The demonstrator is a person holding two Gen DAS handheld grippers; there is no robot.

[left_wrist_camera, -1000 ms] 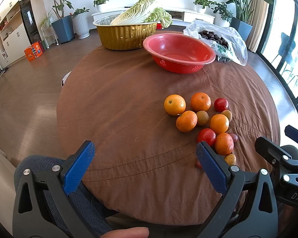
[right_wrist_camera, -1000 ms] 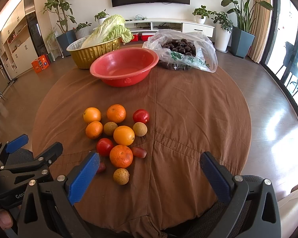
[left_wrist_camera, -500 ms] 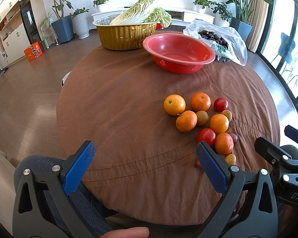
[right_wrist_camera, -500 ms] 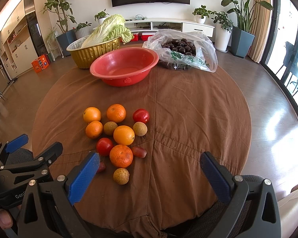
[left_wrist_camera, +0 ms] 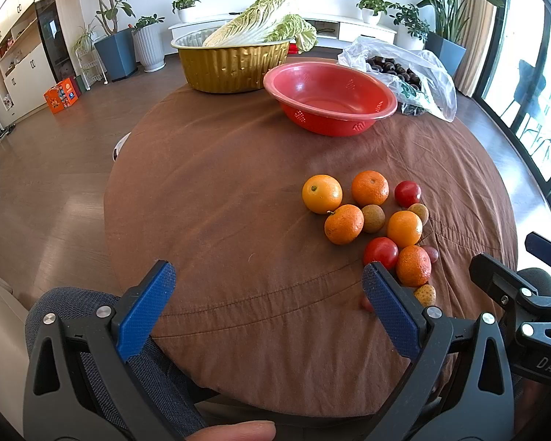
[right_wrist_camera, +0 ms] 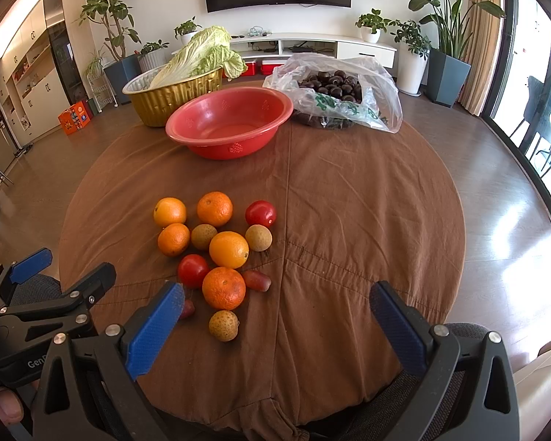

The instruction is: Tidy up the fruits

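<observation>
Nothing's really moved since a second ago: both claws sit where they were and the fruit hasn't budged.

Left wrist view: your left claw [left_wrist_camera: 266, 296] is spread wide with nothing in it, hanging over the near edge of the round bench under its brown cloth [left_wrist_camera: 209, 202]. The cluster of oranges, red tomatoes and small brown fruits [left_wrist_camera: 376, 220] lies ahead and off to the right of it, so far over that the right blue pad [left_wrist_camera: 389, 307] half covers the nearest pieces. The red plastic colander bowl [left_wrist_camera: 330, 99] stands further back, well apart from the fruit, and looks empty.

Right wrist view: your right claw [right_wrist_camera: 275, 325] is also released and holding nothing. Here the same cluster sits ahead and to the left, with the nearest orange [right_wrist_camera: 224, 288] and the small speckled brown fruit [right_wrist_camera: 223, 325] just beside the left pad [right_wrist_camera: 154, 332]. The other claw pokes in at the lower left.

So it's close to a tie, I'd guess. Either hand needs a swing inward. The fruits are round, so no long axis to line up with; just centre one piece between the pads without bumping its neighbours.
</observation>
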